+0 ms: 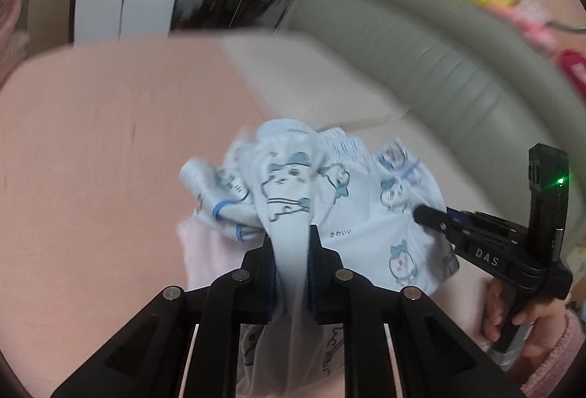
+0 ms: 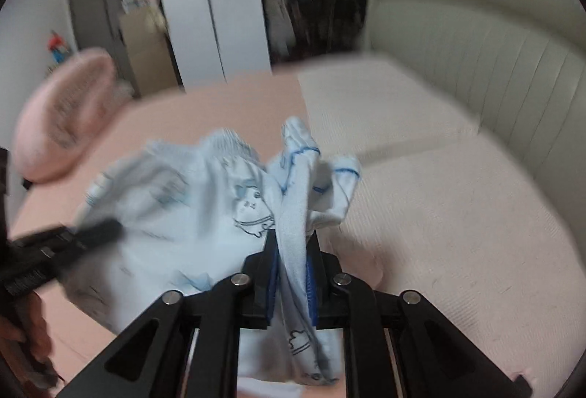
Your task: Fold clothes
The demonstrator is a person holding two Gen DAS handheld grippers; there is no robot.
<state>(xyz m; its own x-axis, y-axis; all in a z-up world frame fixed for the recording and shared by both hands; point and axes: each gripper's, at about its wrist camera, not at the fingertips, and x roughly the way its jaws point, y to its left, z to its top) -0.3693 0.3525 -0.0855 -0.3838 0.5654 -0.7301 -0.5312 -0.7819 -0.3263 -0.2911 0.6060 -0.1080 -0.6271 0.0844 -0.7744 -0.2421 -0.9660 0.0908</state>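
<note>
A light blue garment (image 1: 366,214) printed with cartoon animals hangs bunched between both grippers above the bed. In the left wrist view my left gripper (image 1: 289,233) is shut on a fold of it, and cloth fills the gap between the pads. My right gripper (image 1: 421,213) comes in from the right, held by a hand (image 1: 527,321), with its tip against the garment's right edge. In the right wrist view the right gripper (image 2: 293,236) is shut on a twisted fold of the same garment (image 2: 175,214). The left gripper (image 2: 110,227) shows blurred at the left edge.
Below lie a pink bed sheet (image 1: 91,141) and a cream blanket (image 2: 439,214). A pale pink cloth (image 1: 205,258) sits under the garment. A grey-green padded headboard (image 2: 476,42) curves along the right. A pink pillow (image 2: 62,119) rests at the left, with wardrobes behind.
</note>
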